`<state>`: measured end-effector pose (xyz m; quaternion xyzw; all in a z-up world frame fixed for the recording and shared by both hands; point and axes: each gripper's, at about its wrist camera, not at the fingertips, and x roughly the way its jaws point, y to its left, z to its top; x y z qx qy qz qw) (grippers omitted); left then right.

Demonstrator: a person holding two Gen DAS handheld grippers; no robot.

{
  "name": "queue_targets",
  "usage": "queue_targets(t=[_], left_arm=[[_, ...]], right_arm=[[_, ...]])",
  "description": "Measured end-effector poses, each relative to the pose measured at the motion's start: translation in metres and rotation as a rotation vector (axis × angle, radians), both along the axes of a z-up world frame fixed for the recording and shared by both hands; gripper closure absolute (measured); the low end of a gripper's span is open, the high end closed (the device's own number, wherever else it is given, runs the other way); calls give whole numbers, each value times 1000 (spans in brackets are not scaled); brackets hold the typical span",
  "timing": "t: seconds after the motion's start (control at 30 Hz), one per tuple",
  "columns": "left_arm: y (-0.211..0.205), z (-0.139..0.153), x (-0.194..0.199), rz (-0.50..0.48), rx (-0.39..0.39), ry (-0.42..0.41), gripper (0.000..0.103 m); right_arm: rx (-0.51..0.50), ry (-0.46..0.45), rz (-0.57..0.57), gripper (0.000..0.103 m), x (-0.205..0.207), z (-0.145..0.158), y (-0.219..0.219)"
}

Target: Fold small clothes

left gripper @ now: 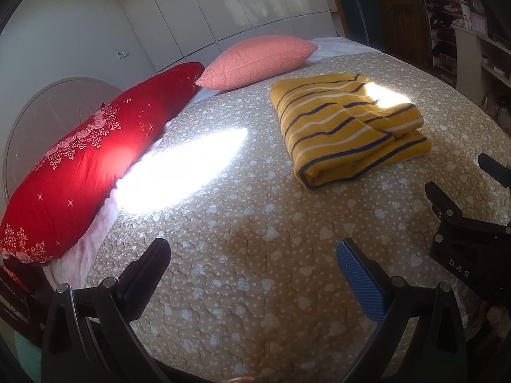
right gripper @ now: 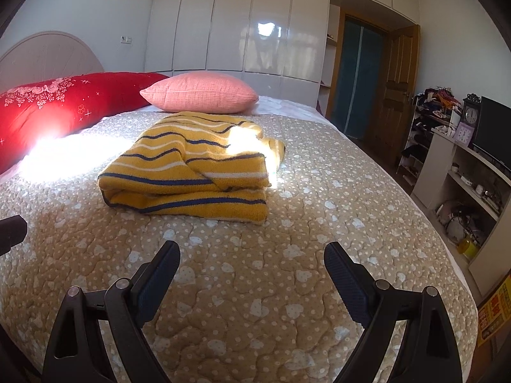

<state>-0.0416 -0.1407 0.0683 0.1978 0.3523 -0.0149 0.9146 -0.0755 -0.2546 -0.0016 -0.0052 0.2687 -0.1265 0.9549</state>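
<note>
A yellow knit garment with dark and white stripes (left gripper: 348, 127) lies folded into a thick rectangle on the beige quilted bedspread (left gripper: 242, 223); it also shows in the right wrist view (right gripper: 191, 172). My left gripper (left gripper: 252, 249) is open and empty, hovering over the bedspread short of the garment and to its left. My right gripper (right gripper: 252, 252) is open and empty, just in front of the garment's near edge. The right gripper also shows at the right edge of the left wrist view (left gripper: 463, 175).
A long red floral pillow (left gripper: 86, 159) and a pink cushion (left gripper: 258, 60) lie along the head of the bed. White wardrobes (right gripper: 242, 28) stand behind. A shelf unit (right gripper: 463, 178) with a clock and clutter stands right of the bed. A sun patch (left gripper: 179, 172) glares on the bedspread.
</note>
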Motion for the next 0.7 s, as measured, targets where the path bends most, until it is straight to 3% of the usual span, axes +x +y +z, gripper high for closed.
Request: queue_targets(t=[0.7], left_arm=[[2,-6,0,-22,14,22,0]], right_arm=[[-3,21,3,8,4,-5,1]])
